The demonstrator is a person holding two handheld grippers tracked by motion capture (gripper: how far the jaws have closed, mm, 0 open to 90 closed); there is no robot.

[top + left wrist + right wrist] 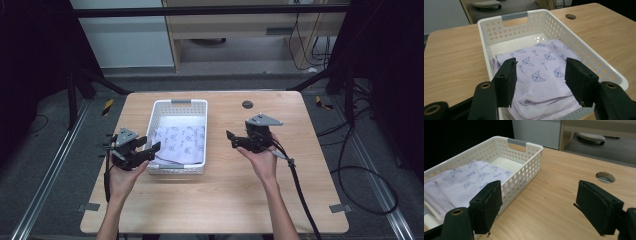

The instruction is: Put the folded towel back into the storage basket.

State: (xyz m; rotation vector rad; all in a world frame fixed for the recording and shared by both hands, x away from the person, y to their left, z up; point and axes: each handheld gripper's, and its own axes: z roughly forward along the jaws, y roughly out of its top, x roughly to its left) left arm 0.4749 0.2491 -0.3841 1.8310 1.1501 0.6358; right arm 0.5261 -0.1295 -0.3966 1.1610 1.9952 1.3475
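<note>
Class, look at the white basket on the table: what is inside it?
A folded lilac cloth with cat-face prints lies in the white basket. Bare floor shows at the far end; whatever lies beneath the cloth is covered.

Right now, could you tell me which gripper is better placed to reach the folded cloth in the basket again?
The left gripper. Its open jaws point over the near end of the white basket, just above the lilac cloth. The right gripper, also open, hangs over bare table beside the basket.

Both hand-held matte black two-jaw grippers, the left gripper [142,148] and the right gripper [235,138], carry grey three-cornered top plates, brass-ringed screw holes and trailing black cables; forearms are bare.
</note>
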